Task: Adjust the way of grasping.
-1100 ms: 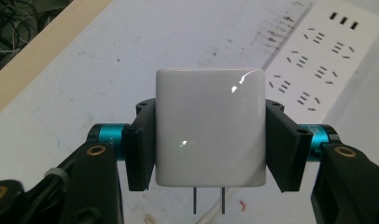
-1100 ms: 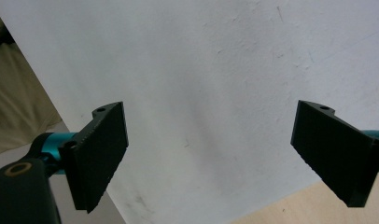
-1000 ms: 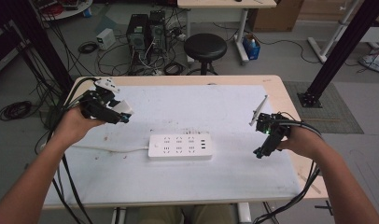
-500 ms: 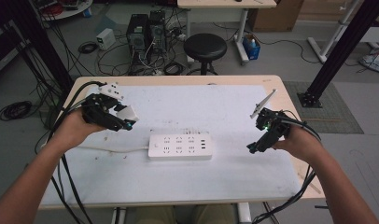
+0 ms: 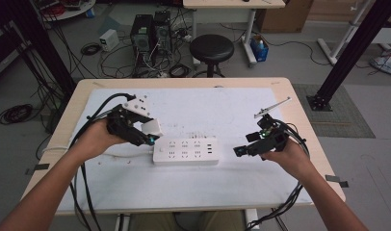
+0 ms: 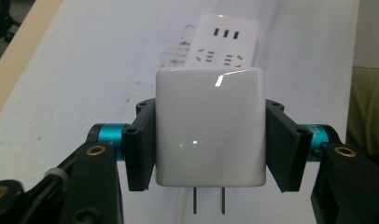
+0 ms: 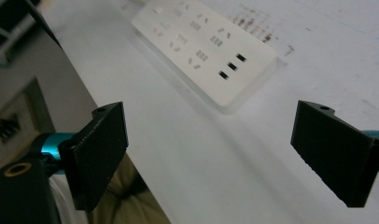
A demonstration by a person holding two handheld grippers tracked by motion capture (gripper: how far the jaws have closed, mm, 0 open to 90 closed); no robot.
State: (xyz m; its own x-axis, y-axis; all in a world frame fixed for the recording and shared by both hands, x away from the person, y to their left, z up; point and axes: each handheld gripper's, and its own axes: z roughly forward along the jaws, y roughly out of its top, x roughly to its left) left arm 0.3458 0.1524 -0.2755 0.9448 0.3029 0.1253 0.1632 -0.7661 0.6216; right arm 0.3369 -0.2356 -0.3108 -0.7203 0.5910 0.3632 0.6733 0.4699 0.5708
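Your left tongs (image 6: 208,140) clamp the glossy charger (image 6: 209,126) by its flat sides, prongs down; it's light, rigid and slippery, so keep that grip. Beyond sits the power strip (image 5: 186,151) on the desk (image 5: 232,110); your right tongs (image 5: 239,151) gape empty.

High view looks down from above; both gripper views sit close, sharing the power strip (image 5: 185,151).

no text, label or number can be read on anything here.
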